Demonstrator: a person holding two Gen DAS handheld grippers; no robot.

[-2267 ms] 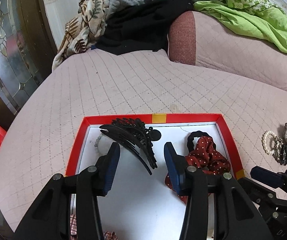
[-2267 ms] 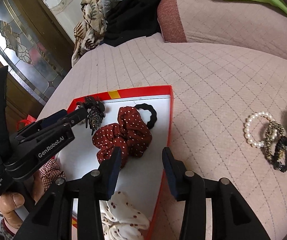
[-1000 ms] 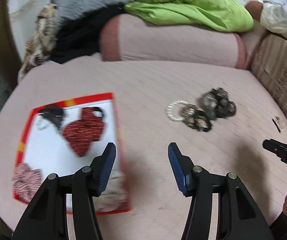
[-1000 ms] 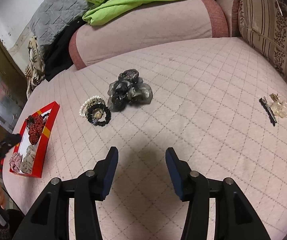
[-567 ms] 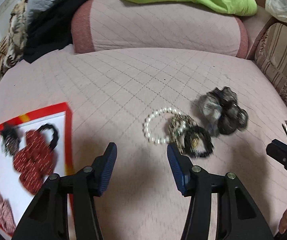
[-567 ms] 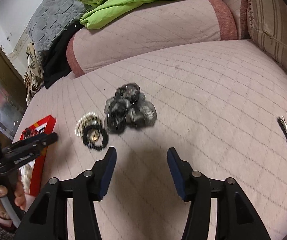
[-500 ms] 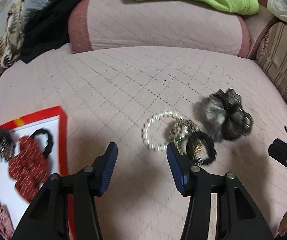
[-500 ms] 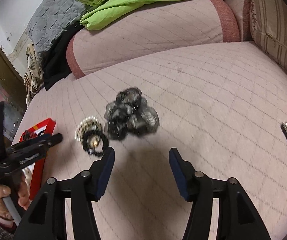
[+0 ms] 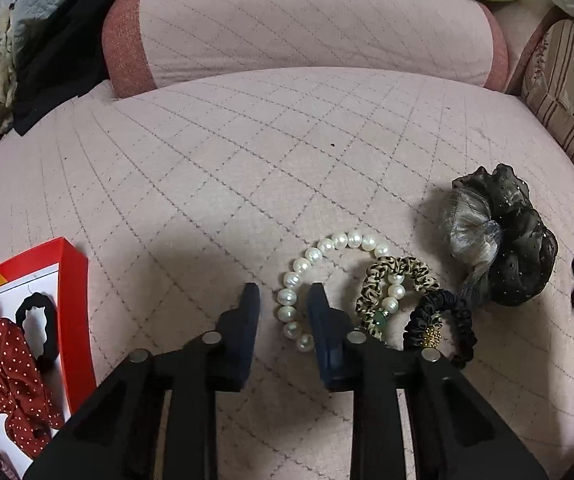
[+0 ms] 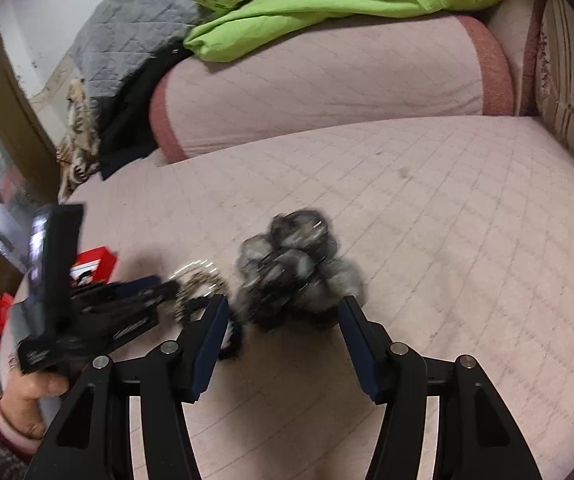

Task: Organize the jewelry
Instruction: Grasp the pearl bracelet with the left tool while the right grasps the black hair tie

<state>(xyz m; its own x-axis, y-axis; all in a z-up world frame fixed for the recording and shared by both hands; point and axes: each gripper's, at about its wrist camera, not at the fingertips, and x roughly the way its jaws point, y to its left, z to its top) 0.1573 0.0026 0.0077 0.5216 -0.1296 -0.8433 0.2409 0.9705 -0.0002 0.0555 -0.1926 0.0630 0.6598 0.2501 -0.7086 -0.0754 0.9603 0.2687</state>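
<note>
Pearls are what the left gripper is reaching for: its jaws have just been closing and are now standing narrow astride the near-left arc of the pearl bracelet, beads between the pads but no squeeze showing yet. The bracelet is lying flat on the pink quilted bed, a ring with no long axis, its opening facing up. Touching its right side is the leopard-print hair tie, then the black beaded tie. Right of those, the right gripper is hanging wide and empty over the grey-black gauze scrunchie, probably the next pick. Left of the bracelet, well apart, the red tray is waiting.
</note>
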